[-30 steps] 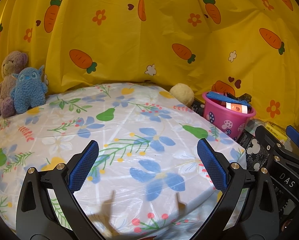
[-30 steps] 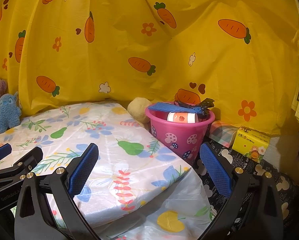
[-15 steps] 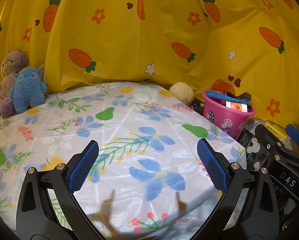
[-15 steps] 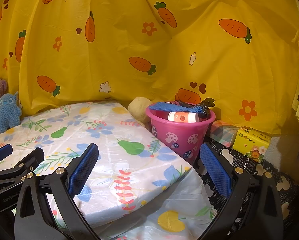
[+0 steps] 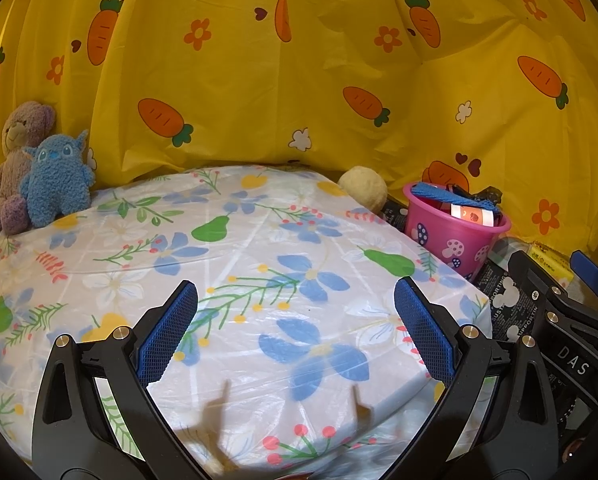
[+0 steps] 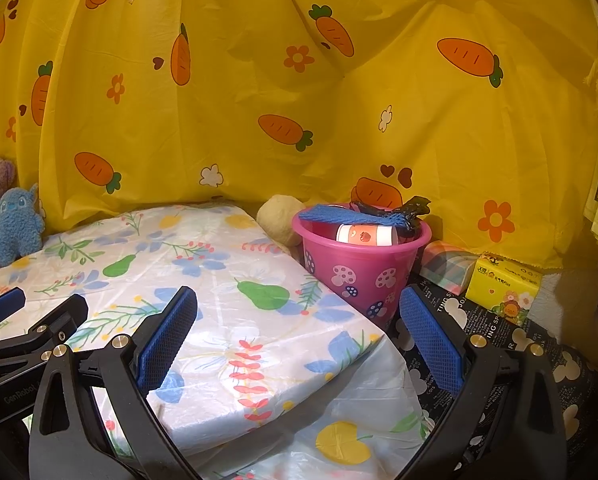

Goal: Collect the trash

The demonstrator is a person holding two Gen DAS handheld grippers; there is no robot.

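Holding a blue net and small bottle, pink bucket faces both spread, empty tongs.

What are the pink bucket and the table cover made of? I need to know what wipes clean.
Pink bucket: looks like moulded plastic, smooth and slightly glossy, with a rolled rim and printed mushrooms. Table cover: probably thin plastic sheeting, since it is shiny, crinkled and faintly see-through at the draped edge.

"DAS" is printed in pale letters on the right hand-held gripper. "GenRobot" shows faintly on the left hand-held gripper. The black mouse-head sheet reads "SUPPORTING".
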